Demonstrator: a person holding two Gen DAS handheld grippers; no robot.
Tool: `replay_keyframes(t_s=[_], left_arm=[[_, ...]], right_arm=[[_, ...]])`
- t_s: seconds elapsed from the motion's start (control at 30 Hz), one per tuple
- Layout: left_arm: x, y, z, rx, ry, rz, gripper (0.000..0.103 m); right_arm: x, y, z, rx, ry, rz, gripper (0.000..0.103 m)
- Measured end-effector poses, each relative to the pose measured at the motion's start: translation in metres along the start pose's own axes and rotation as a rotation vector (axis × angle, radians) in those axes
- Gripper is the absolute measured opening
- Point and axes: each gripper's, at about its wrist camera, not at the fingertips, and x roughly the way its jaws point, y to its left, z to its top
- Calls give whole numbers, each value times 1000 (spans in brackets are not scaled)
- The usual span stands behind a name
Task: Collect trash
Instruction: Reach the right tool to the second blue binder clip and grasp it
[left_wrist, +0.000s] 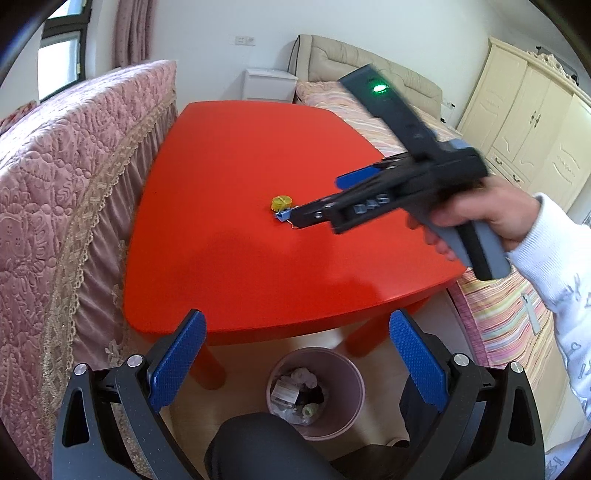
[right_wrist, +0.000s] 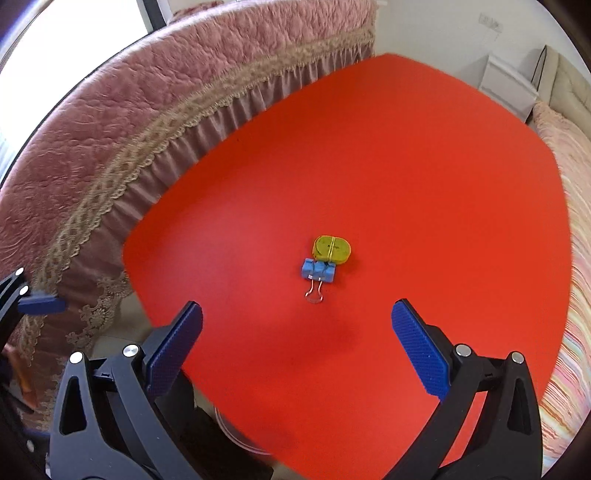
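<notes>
The blue binder clip (right_wrist: 318, 272) touches the yellow roll (right_wrist: 331, 250), straight ahead of the wide-open, empty right gripper (right_wrist: 295, 354); the left gripper (left_wrist: 297, 363), likewise open and empty, hangs farther off.

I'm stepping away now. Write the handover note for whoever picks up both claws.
Left claw: open, empty, held over the pink trash bin on the floor by the table's near edge.
Right claw: open, empty, aimed at the last items.
On the red table: blue binder clip touching a yellow bundle, mid-table.
Done: bin already holds some trash.
Left: grab both items and drop them in the bin.
</notes>
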Motion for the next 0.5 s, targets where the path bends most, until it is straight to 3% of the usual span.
replay_keyframes(t_s=[0.13,0.27,0.5], left_arm=[[0,2,-1,-7,1,2,96],[1,6,-3,-16,5,1,96],[4,10,-7,-29,14,-4,96]], right_arm=[[19,-3,9,-18,30,-3,98],[34,-7,13,-20,71,-9,75],[46,-14,16,-19,89,-30,53]])
